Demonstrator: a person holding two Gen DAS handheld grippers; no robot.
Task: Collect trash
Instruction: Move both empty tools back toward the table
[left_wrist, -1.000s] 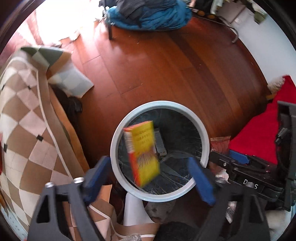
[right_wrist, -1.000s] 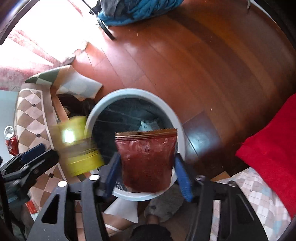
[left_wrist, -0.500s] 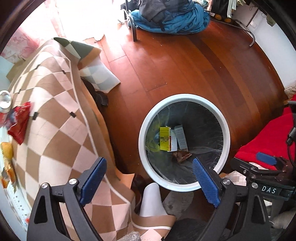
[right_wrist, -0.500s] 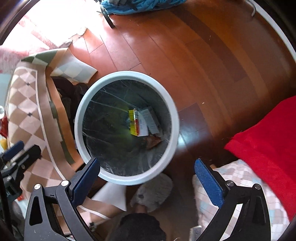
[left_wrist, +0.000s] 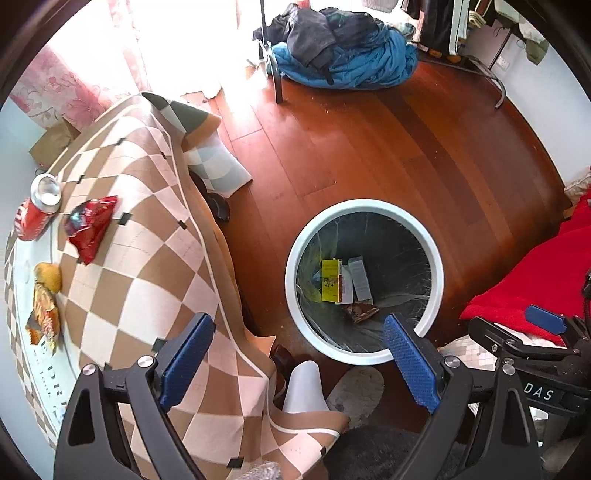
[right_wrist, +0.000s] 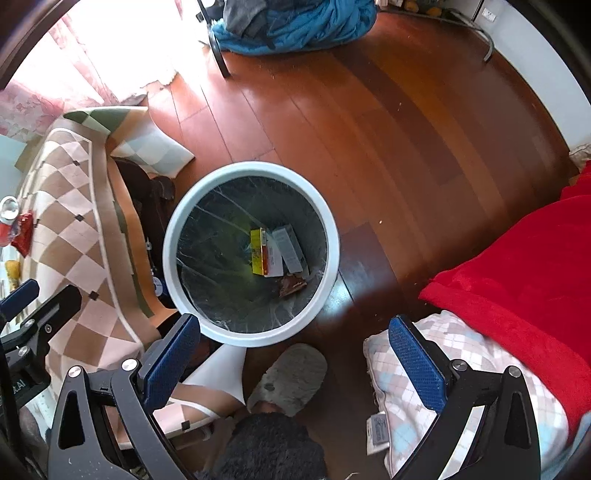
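Note:
A white-rimmed bin (left_wrist: 364, 356) with a dark liner stands on the wood floor; it also shows in the right wrist view (right_wrist: 251, 336). Inside lie a yellow box (left_wrist: 330, 280), a grey box (left_wrist: 360, 273) and a brown-red pouch (left_wrist: 361, 312); the right wrist view shows the yellow box (right_wrist: 258, 256) and the pouch (right_wrist: 291, 284). My left gripper (left_wrist: 299, 360) is open and empty above the bin's near-left edge. My right gripper (right_wrist: 295, 363) is open and empty just near of the bin. On the checkered tablecloth lie a red can (left_wrist: 37, 208), a red wrapper (left_wrist: 90, 229) and an orange wrapper (left_wrist: 44, 302).
The checkered cloth (left_wrist: 147, 258) hangs over the table left of the bin. A red blanket (right_wrist: 517, 266) and a checkered pillow (right_wrist: 443, 387) lie at the right. A grey slipper (right_wrist: 291, 376) sits near the bin. A blue bedding heap (left_wrist: 343, 55) lies at the back.
The yellow box and the brown-red pouch left my grippers and fell into the bin. Both grippers opened and drew back, the left one shifting left toward the table.

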